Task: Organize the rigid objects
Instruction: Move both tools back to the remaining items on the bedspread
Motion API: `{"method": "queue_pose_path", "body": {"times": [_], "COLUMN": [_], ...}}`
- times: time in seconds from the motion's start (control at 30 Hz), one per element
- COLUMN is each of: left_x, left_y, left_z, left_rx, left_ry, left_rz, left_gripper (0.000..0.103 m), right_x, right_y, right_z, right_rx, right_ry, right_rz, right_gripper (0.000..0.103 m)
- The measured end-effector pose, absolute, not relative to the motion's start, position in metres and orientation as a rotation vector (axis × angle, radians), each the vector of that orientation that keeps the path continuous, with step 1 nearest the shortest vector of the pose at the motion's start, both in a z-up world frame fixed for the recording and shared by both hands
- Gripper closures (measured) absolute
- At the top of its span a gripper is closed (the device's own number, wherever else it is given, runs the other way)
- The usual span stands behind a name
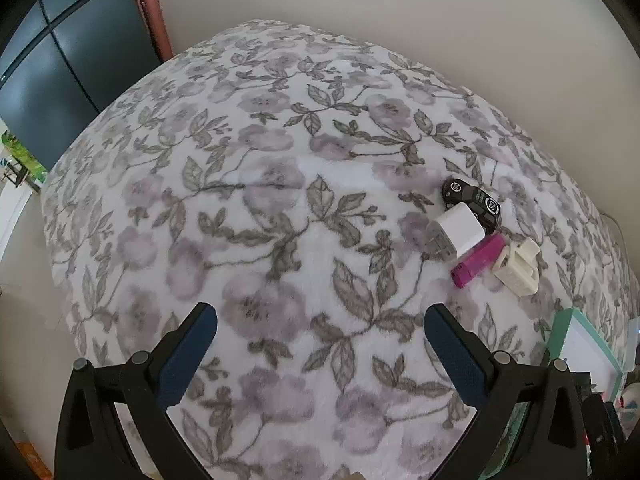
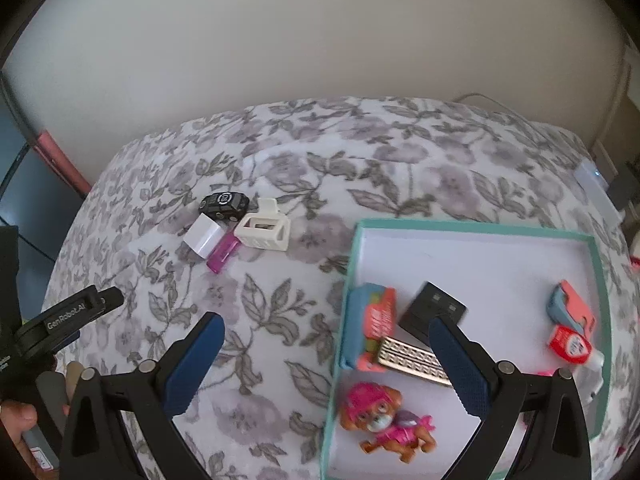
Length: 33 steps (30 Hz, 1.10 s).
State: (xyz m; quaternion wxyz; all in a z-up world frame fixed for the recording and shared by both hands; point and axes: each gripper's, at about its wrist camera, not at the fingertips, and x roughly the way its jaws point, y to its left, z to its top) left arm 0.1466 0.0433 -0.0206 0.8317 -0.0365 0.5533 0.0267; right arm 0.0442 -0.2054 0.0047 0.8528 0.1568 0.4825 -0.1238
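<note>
Both the left gripper [image 1: 320,334] and right gripper [image 2: 326,344] are held apart and empty, since a toy car [image 2: 224,205], white charger [image 2: 204,236], magenta tube [image 2: 223,256] and cream hair clip [image 2: 264,229] remain clustered left of the teal box [image 2: 472,227] (already partly filled).

Hand-held gripper [image 1: 320,344] low in view, blue-padded jaws spread wide with nothing between, above a floral blanket [image 1: 256,184]. At right, well beyond the jaws, a tight cluster: black toy car [image 1: 472,199] farthest, white charger [image 1: 456,234] touching it, magenta tube [image 1: 478,260] just beside, cream clip [image 1: 518,266] against the tube. Teal box [image 1: 560,330] corner at right edge. Dark cabinet [image 1: 60,68] upper left.
</note>
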Motion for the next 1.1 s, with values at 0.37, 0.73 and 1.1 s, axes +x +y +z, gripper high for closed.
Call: {"method": "queue_pose_path", "body": {"times": [0.37, 0.73, 1.1], "left_x": [0.184, 0.213, 0.219], "left_y": [0.012, -0.017, -0.039], "left_z": [-0.042, -0.065, -0.072], "left_rx": [0.015, 0.082, 0.172], "left_ry": [1.158, 1.116, 1.054], "left_rz": [-0.112, -0.236, -0.305], "left_gripper": [0.0, 0.0, 0.012], "right_x": [0.098, 0.155, 0.186], "right_y": [-0.205, -0.204, -0.2], "right_z": [-0.002, -0.029, -0.058], "right_rx": [0.384, 0.398, 0.402], "right_ry": [0.996, 1.064, 1.134], "right_rz": [-0.229, -0.203, -0.186], "right_gripper": [0.0, 0.0, 0.002]}}
